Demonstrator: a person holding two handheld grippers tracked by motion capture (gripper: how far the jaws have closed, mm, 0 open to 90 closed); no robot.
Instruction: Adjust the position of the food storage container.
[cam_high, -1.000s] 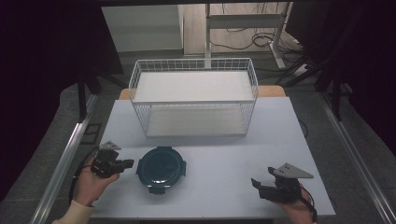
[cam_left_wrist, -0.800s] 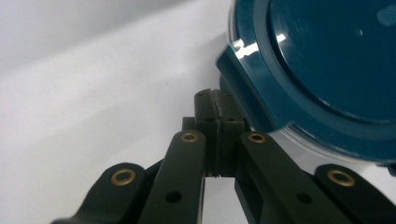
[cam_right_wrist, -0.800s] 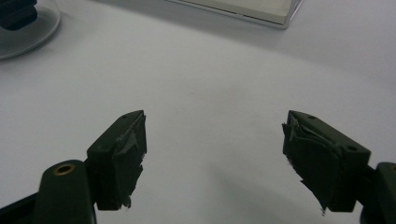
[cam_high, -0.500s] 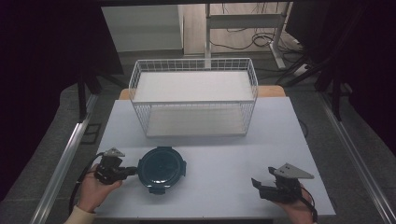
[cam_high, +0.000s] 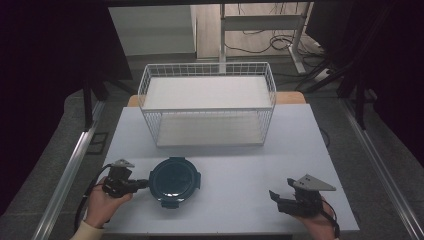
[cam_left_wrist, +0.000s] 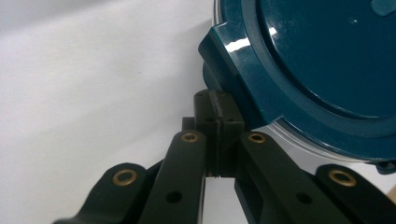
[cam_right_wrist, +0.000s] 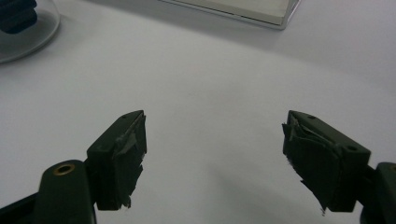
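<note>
Glossy teal plastic is catching the light on the round lid (cam_high: 175, 181) of a container, which is sitting on the smooth, matte white worktop (cam_high: 250, 165), in front of the wire basket (cam_high: 207, 102) and toward that basket's left end. The lid has a raised rim and squared locking tabs sticking out from its edge; in the left gripper view a thin band of clear wall (cam_left_wrist: 299, 140) is showing beneath the teal rim. The basket is a white grid of thin wire, rectangular and open at the top, standing at the far side of the worktop with a flat pale panel inside it.

The left tool (cam_high: 142, 184) is lying in the person's left hand (cam_high: 102, 205), just left of the container, and its jaws are pressed together with nothing between them. In the left gripper view the closed black tips (cam_left_wrist: 217, 126) are sitting right against one of the lid's tabs (cam_left_wrist: 229, 60); I cannot tell whether they are touching it.

The right tool (cam_high: 275, 197) is resting in front of the basket's right end, well apart from the container, with its jaws spread wide. Its black pads (cam_right_wrist: 123, 158) are looking rough and frayed along their edges, and bare worktop is lying between them.
</note>
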